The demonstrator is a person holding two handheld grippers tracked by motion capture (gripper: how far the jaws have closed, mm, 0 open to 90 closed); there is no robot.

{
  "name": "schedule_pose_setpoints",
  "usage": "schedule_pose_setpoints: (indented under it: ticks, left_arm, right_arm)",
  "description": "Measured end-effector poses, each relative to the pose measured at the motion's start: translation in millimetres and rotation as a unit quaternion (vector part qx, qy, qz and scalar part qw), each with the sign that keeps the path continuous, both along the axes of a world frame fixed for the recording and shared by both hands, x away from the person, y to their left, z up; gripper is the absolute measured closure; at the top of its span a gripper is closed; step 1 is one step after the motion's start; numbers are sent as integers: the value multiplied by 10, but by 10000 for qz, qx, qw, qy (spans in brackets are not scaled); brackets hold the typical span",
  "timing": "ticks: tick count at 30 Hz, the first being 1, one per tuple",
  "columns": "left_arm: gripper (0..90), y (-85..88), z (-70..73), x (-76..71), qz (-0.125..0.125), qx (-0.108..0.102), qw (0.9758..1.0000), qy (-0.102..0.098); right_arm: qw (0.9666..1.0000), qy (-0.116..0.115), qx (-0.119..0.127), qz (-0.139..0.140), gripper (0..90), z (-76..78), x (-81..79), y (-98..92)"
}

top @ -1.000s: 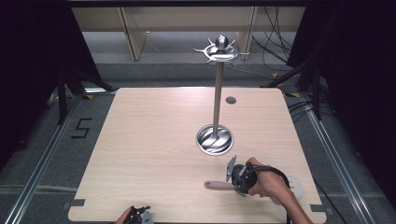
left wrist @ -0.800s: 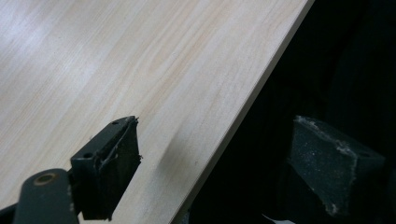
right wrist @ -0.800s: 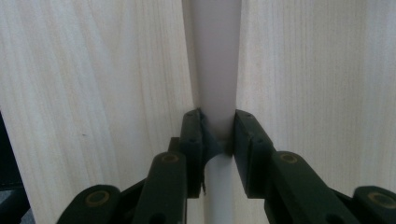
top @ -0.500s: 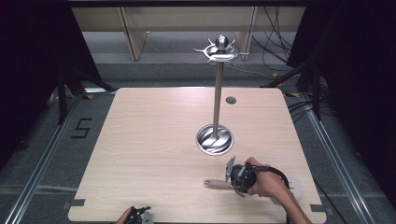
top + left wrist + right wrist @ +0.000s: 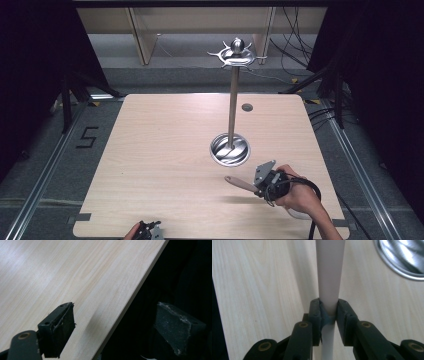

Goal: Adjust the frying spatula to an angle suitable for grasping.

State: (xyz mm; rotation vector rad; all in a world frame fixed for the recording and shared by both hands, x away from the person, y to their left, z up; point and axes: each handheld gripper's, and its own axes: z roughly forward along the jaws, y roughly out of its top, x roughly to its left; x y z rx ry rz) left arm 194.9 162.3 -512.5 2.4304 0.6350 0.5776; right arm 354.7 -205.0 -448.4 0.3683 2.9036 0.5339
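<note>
Near the bench's (image 5: 165,150) front right corner, the right tongs (image 5: 260,184) are clamped on the pale handle of a utensil (image 5: 240,183). The right gripper view shows both pads pressed flat against the narrow part of that handle (image 5: 329,277), which runs straight away from the camera over the wood. From the high view the handle sticks out to the left of the tongs, with a soft shadow on the bench below it, so I judge the utensil to be lifted clear of the surface rather than lying on it (its working end is hidden behind the gripper and hand, so what kind of utensil it is I cannot tell).

Just behind it, right of the bench's middle, stands a metal hanging rack: a round shiny base (image 5: 230,149), a tall post and a crown of hooks (image 5: 236,54) at the top, all of them bare. The work looks like hanging the utensil there. If so, the pick-up is done and the greater part is left: carrying the utensil up to the crown, catching it on a hook and letting go.

At the front edge, left of centre, the left tongs (image 5: 150,231) stand wide apart with nothing between them, one pad (image 5: 60,332) over the wood and the other past the bench's edge.
</note>
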Motion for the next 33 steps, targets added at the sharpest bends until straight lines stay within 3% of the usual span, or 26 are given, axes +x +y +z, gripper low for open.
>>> schedule_pose_setpoints:
  ticks: [2,6,8,10,11,12,15,16,19,20,22,24,25,27,29,30,31,33]
  left_arm:
    - [156,0,-8,8,-44,-18,10000,47]
    - [156,2,3,-3,-6,10,10000,-13]
    - [156,2,1,-4,-8,13,10000,-17]
    - [156,3,3,-3,-9,8,10000,-14]
    - [156,1,-6,6,-50,-19,10000,54]
    - [156,1,-8,8,-40,-19,10000,52]
    - [156,1,-9,6,-57,-12,10000,60]
    - [155,0,-10,6,-31,-6,10000,47]
    - [156,0,-8,1,-10,21,10000,35]
    - [156,1,-7,1,-13,26,10000,27]
    - [156,3,-6,3,-8,26,10000,38]
    - [156,1,-11,6,-47,0,10000,72]
    - [156,2,-9,5,-46,-13,10000,63]
    - [156,3,-6,6,-46,-4,10000,55]
    - [156,2,-4,1,45,76,9999,-75]
    - [156,7,4,8,-75,-3,10000,62]
    - [156,7,7,6,-57,-25,10000,60]
    - [156,7,13,0,5,-26,10000,-42]
  right_arm:
    - [9998,-104,99,-166,756,41,-10,-31]
    - [9982,-343,420,-240,756,135,-10,-103]
    - [9956,-584,674,-304,757,224,-12,-168]
    - [9944,-611,751,-420,757,258,-26,-190]
    - [9929,-598,907,-486,757,309,-32,-224]
    - [9904,-615,1003,-723,757,350,-54,-252]
    - [9849,-803,1325,-770,757,451,-58,-336]
    - [9812,-822,1560,-785,756,489,-54,-378]
    - [9800,-846,1599,-825,757,529,-56,-410]
    - [9760,-923,1781,-851,757,554,-56,-431]
    - [9754,-940,1819,-823,757,568,-51,-440]
    - [9705,-1003,2037,-815,757,598,-50,-454]
    - [9711,-914,2045,-822,756,610,-63,-457]
    - [9674,-955,2171,-891,757,624,-58,-471]
    - [9660,-983,2209,-919,757,633,-50,-478]
    - [9651,-963,2253,-923,757,638,-54,-477]
    - [9652,-979,2287,-808,756,652,-45,-481]
    - [9613,-972,2442,-824,757,673,-45,-488]
